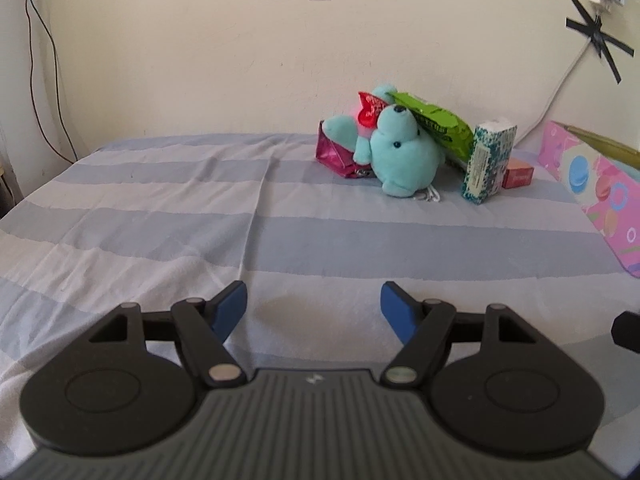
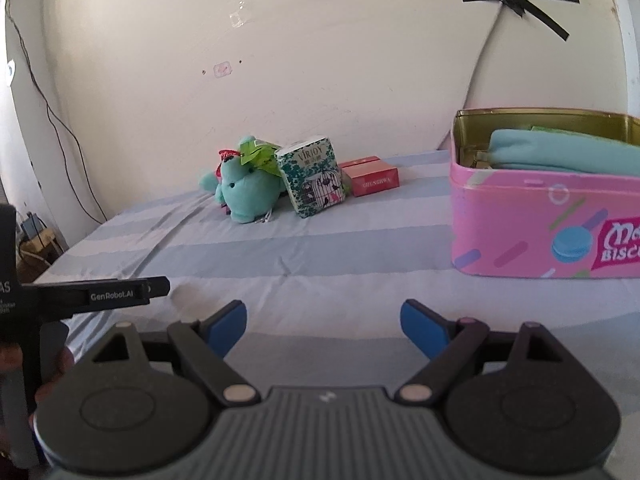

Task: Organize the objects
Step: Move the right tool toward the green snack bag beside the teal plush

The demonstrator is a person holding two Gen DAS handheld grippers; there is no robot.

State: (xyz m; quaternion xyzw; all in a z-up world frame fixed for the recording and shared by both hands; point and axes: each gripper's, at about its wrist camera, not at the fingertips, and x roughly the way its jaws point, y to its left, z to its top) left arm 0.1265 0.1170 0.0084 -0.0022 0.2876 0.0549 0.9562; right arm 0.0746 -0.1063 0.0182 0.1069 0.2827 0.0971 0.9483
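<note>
A teal plush toy (image 1: 400, 152) lies on the striped bed by the far wall, with a red tag (image 1: 369, 110), a green snack bag (image 1: 436, 122) and a magenta foil pack (image 1: 334, 152) around it. A patterned tissue pack (image 1: 488, 160) and a red box (image 1: 518, 173) stand to its right. The same pile shows in the right wrist view: plush (image 2: 248, 196), tissue pack (image 2: 314, 176), red box (image 2: 372, 176). A pink biscuit tin (image 2: 532, 220) holds a teal cloth (image 2: 560, 152). My left gripper (image 1: 314, 308) and right gripper (image 2: 324, 326) are open, empty, low over the near bed.
The striped bed sheet (image 1: 160, 220) spreads between the grippers and the pile. The wall (image 1: 200, 60) backs the bed, with cables at the left and black tape (image 1: 600, 40) at the right. The pink tin's edge (image 1: 592, 184) is at the right. The left gripper's body (image 2: 92, 294) shows beside my right gripper.
</note>
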